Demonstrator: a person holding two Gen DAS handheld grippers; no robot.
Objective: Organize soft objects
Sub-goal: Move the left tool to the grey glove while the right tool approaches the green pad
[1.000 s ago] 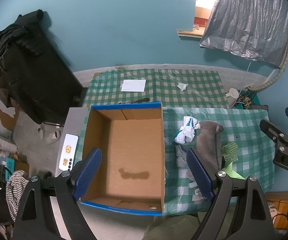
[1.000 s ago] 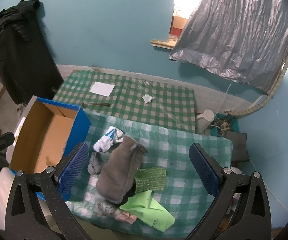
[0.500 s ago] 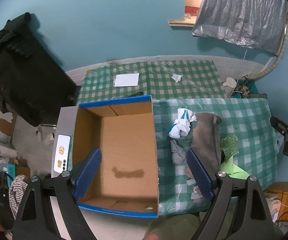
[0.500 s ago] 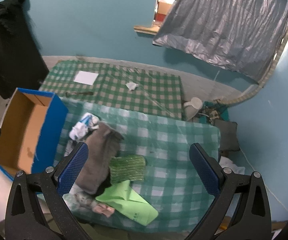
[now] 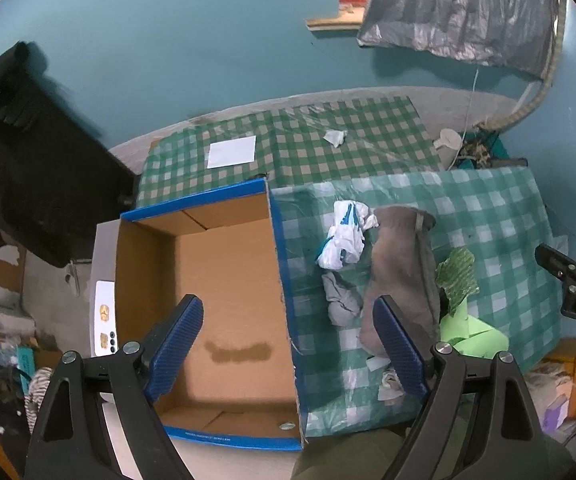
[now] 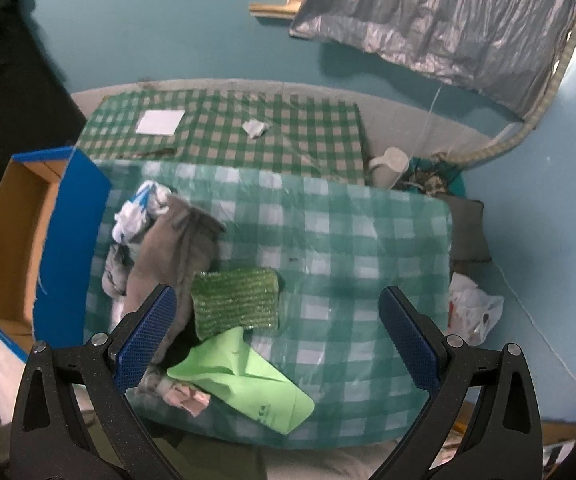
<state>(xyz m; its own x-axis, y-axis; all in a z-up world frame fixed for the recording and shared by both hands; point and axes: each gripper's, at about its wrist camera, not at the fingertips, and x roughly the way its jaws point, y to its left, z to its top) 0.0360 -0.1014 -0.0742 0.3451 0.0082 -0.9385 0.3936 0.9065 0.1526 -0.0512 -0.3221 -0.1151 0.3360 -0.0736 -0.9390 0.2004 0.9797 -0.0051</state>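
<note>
One cardboard box (image 5: 224,304) with blue outer walls is seen standing open and bare inside, and just beside its right wall a pile of soft things is laid on the green checked cloth (image 6: 347,240). Five soft pieces can be counted there: one white and blue rag (image 5: 343,236) nearest the box's far corner, one small grey cloth (image 5: 339,300) below it, one long grey garment (image 6: 172,252) lying lengthwise, one green knitted pad (image 6: 236,300) touching the garment's right edge, and one light green cloth (image 6: 248,376) at the near end of the pile. The left gripper (image 5: 288,344) is held wide apart and nothing is gripped; the box's right wall is framed between its fingers, with the pile lying under and beyond the right finger. The right gripper (image 6: 276,336) is likewise spread wide and holds nothing; the knitted pad and the light green cloth lie between its fingers, toward the left one.
</note>
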